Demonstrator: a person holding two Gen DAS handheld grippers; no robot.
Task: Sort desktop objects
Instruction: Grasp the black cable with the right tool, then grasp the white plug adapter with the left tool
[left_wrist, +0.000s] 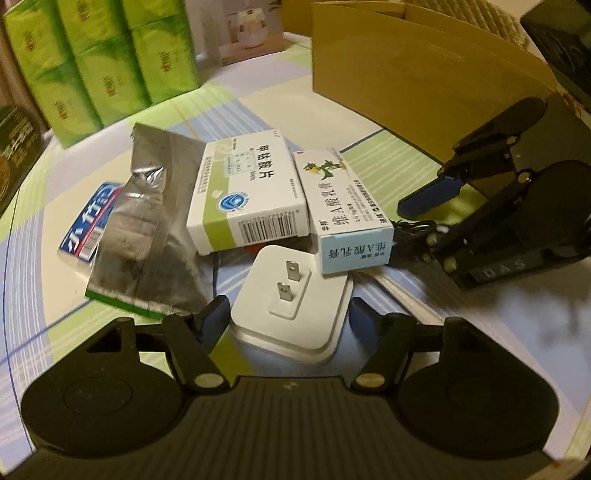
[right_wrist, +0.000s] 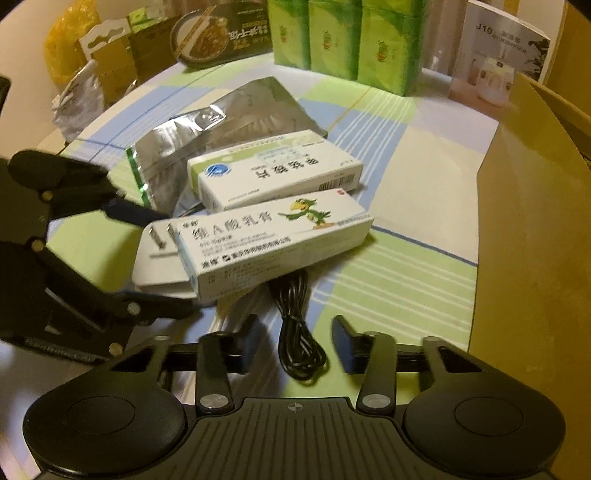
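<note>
A white charger plug (left_wrist: 291, 306), prongs up, lies between the fingers of my open left gripper (left_wrist: 289, 314); each pad stands close beside one of its edges. Behind it are a white-green medicine box (left_wrist: 247, 195), a parrot-printed cream box (left_wrist: 343, 206), a silver foil pouch (left_wrist: 147, 229) and a blue-white box (left_wrist: 88, 221). My right gripper (right_wrist: 297, 336) is open, straddling a coiled black cable (right_wrist: 299, 332) that runs under the cream box (right_wrist: 273, 240). The left gripper (right_wrist: 162, 258) shows at the left, flanking the charger (right_wrist: 159, 258).
An open cardboard box (left_wrist: 406, 74) stands on the right of the plaid tablecloth (right_wrist: 406, 280), its wall (right_wrist: 535, 221) close to my right gripper. Green tissue packs (right_wrist: 347, 37), a noodle packet (right_wrist: 221, 37) and a humidifier box (right_wrist: 498, 59) line the back.
</note>
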